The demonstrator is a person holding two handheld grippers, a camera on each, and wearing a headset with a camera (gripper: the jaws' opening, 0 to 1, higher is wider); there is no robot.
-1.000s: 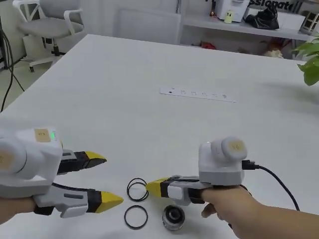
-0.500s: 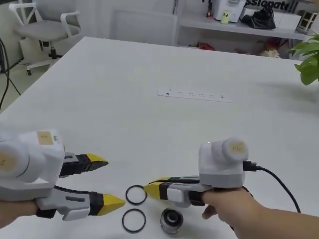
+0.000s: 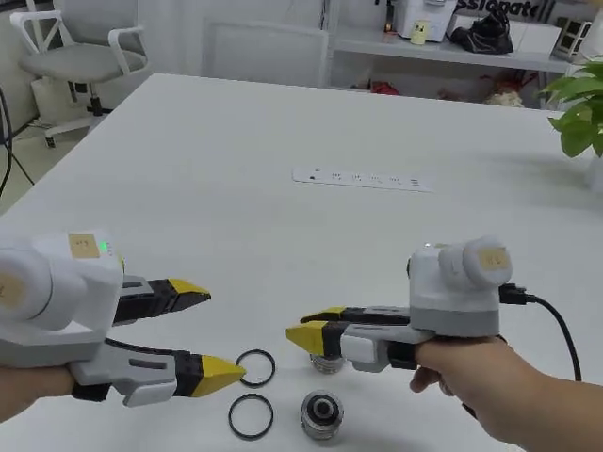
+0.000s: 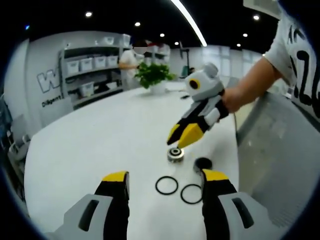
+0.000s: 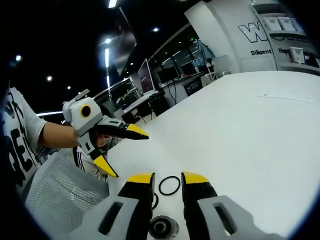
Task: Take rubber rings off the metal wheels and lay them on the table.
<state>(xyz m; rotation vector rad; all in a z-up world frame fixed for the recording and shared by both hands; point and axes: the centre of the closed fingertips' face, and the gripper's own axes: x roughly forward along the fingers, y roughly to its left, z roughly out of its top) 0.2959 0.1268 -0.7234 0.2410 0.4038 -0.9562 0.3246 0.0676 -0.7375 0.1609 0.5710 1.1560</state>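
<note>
**Two loose rings on the bench, both tools empty**

Far black rubber ring [image 3: 254, 368] flat on the white bench [image 3: 236, 207], just beside the lower yellow tip of the left tool [image 3: 209, 330]; cannot tell whether touching it. Near black rubber ring [image 3: 251, 415] flat too, close to the first on the person's side and apart from it. In the left gripper view, both rings on the bench ahead of that tool's jaws, roughly between them. Left tool released, jaws spread wide, nothing in them.

Small round metal wheel [image 3: 322, 414] resting on the bench just right of the near ring, apart from it. Second metal wheel [image 3: 327, 363] under the yellow tips of the right tool [image 3: 316, 326], partly hidden by them in the head view. In the right gripper view, seen low between that tool's jaws, with the far ring beyond the tips. Right tool's jaws parted by a narrow gap, gripping nothing. Cannot tell whether rubber sits on either wheel.

Long white power strip [image 3: 363, 179] farther along the bench, well apart from the rings. Green potted plant [image 3: 577, 113] at the far right edge.
</note>
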